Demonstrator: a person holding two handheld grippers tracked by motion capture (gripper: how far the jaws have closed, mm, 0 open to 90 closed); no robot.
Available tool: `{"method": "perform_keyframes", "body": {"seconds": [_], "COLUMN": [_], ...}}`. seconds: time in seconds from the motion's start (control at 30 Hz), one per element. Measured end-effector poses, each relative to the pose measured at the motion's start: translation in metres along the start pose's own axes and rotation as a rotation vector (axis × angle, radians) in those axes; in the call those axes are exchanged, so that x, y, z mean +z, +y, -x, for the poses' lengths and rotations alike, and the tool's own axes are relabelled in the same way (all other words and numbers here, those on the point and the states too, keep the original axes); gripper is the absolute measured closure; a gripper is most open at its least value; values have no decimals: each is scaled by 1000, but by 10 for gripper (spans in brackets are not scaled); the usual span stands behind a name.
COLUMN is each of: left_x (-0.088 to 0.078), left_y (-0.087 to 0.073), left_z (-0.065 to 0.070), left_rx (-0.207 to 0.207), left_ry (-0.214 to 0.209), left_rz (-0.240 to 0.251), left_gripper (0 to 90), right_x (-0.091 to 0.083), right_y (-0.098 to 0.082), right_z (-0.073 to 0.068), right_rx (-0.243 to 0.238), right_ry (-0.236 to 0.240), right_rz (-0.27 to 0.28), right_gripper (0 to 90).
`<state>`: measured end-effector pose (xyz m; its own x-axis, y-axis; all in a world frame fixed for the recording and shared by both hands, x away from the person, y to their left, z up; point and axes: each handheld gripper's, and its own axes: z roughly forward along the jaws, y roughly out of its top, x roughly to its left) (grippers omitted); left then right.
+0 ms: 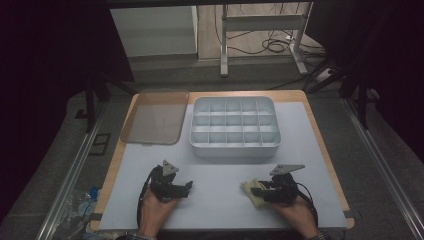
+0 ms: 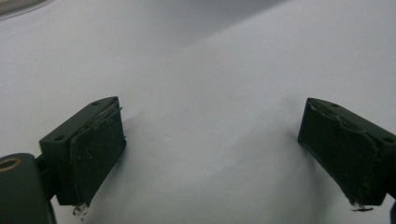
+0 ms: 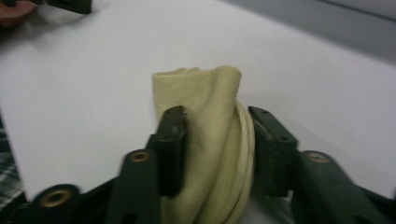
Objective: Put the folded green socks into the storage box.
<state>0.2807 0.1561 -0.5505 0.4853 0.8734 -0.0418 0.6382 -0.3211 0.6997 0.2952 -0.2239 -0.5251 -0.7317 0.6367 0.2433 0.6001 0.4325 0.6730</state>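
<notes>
A pale yellow knitted cloth (image 3: 205,91) lies bunched on the white table top (image 1: 220,200) at the front right, also seen as a small yellow lump (image 1: 248,187) in the high view. My right gripper (image 3: 217,140) is shut on the cloth, both black pads pressing its folded sides, and the cloth's top sticks out past the fingertips. From above, my right gripper (image 1: 256,193) points left from the person's right hand. My left gripper (image 1: 188,187) rests low at the front left, pointing right. Its jaws (image 2: 210,149) stand wide open over bare white surface with nothing between them.
A grey divided organiser box (image 1: 235,150) with several compartments stands at the middle back of the table. Its clear lid (image 1: 155,116) lies flat to the left of it. In the right gripper view the other hand (image 3: 14,10) is at the top left corner.
</notes>
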Motion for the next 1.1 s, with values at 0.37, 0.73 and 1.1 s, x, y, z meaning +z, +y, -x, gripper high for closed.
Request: {"method": "perform_keyframes", "body": {"seconds": [0.37,0.73,1.1], "left_x": [0,0,0], "left_y": [0,-1,-1], "left_z": [0,0,0], "left_rx": [-1,-1,0], "left_ry": [-1,0,1], "left_rz": [2,3,3], "left_gripper": [66,66,66], "right_x": [-2,-15,-27], "right_y": [2,14,26], "right_z": [-7,-9,-6], "right_rx": [-15,-42,-64], "right_ry": [-6,-35,-85], "right_rz": [-2,59,105], "right_gripper": [708,708,706]}}
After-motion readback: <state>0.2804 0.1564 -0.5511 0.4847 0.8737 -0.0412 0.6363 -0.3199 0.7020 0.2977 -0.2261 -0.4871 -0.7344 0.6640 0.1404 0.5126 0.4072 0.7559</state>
